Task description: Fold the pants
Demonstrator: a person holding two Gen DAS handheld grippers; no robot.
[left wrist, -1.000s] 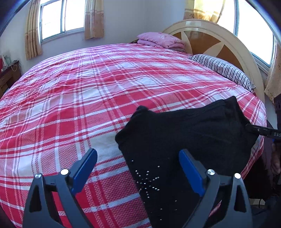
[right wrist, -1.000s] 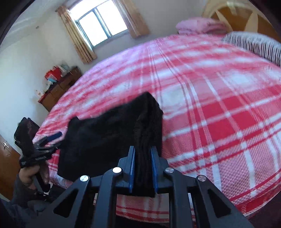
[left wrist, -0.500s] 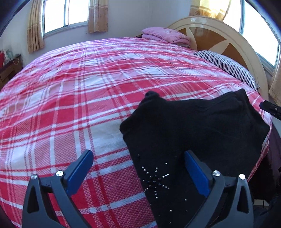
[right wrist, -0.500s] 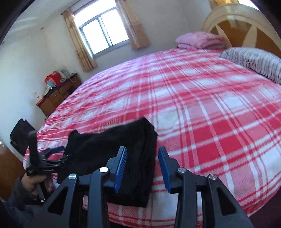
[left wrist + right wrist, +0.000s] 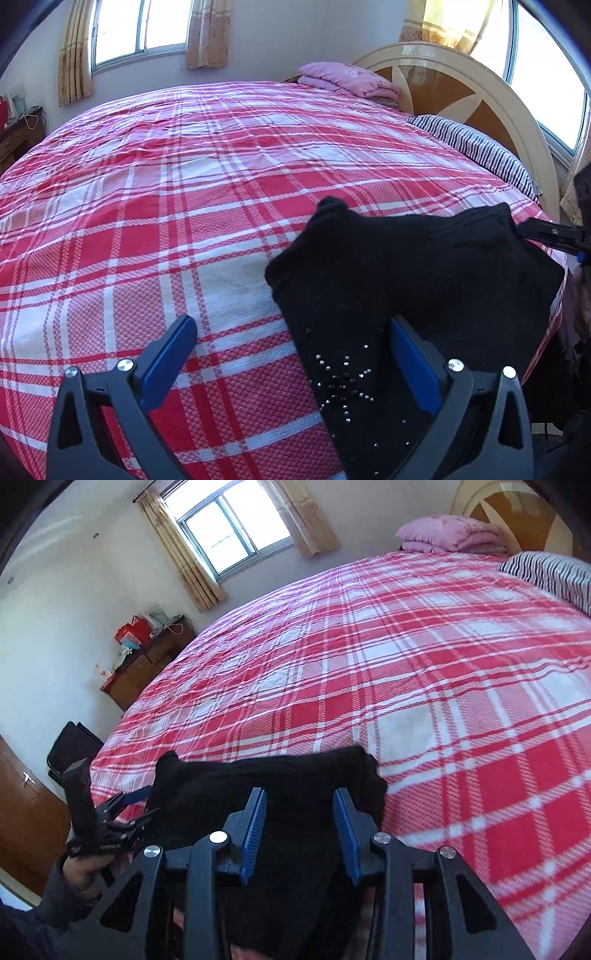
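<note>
The black pants (image 5: 406, 280) lie folded near the edge of the red plaid bed (image 5: 184, 184), with a silver stud pattern on the near part. My left gripper (image 5: 291, 354) is open and empty, just above the near end of the pants. In the right wrist view the pants (image 5: 295, 775) lie under my right gripper (image 5: 299, 823), which is open with nothing between its blue pads. The left gripper (image 5: 122, 812) shows there at the left, held by a hand. The right gripper (image 5: 554, 236) shows at the pants' right corner in the left wrist view.
A folded pink blanket (image 5: 343, 79) and a striped pillow (image 5: 476, 147) lie by the headboard (image 5: 461, 85). A wooden dresser (image 5: 147, 664) stands by the window wall. A black chair (image 5: 70, 746) stands near the bed's edge.
My right gripper opened and let go of the pants' folded edge, then drew back a little. The pants settled flat on the bed. The left gripper stayed open and shifted slightly.
</note>
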